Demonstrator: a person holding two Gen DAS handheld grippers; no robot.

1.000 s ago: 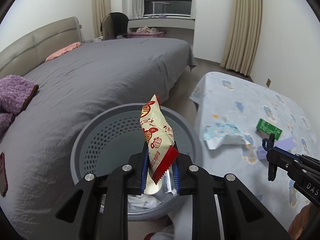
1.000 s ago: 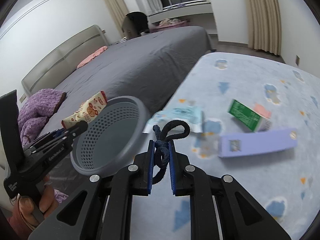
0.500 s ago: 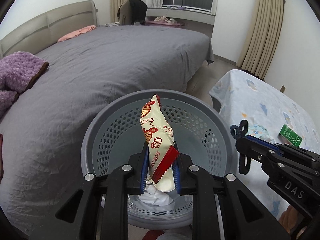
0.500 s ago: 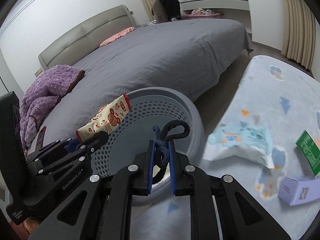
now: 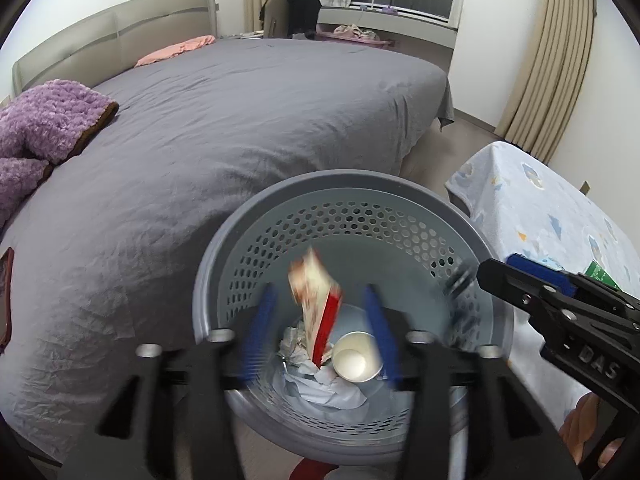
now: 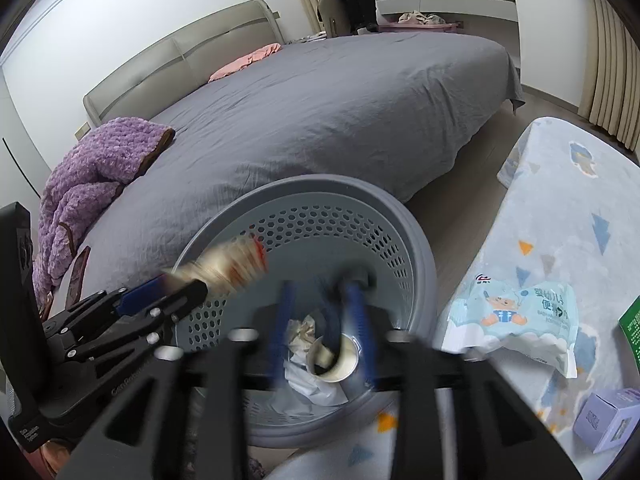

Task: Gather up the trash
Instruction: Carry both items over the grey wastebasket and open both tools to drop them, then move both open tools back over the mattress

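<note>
Jaws of both grippers just sprung apart over the bin (image 5: 400,196): snack wrapper (image 5: 316,300) dropping upright between left gripper (image 5: 318,332) fingers; dark cord (image 6: 340,300) beneath right gripper (image 6: 322,328).

grey bed (image 5: 240,128): purple blanket (image 5: 44,120), pink pillow (image 5: 176,46). patterned table (image 6: 560,248): wipes pack (image 6: 520,320), purple box (image 6: 608,420).

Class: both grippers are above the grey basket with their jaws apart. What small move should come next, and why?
Probably swing the right gripper back over the table. Both grippers' jaws have just been opening; the snack wrapper is loose above the basket, while the wipes packet lies uncollected.
</note>
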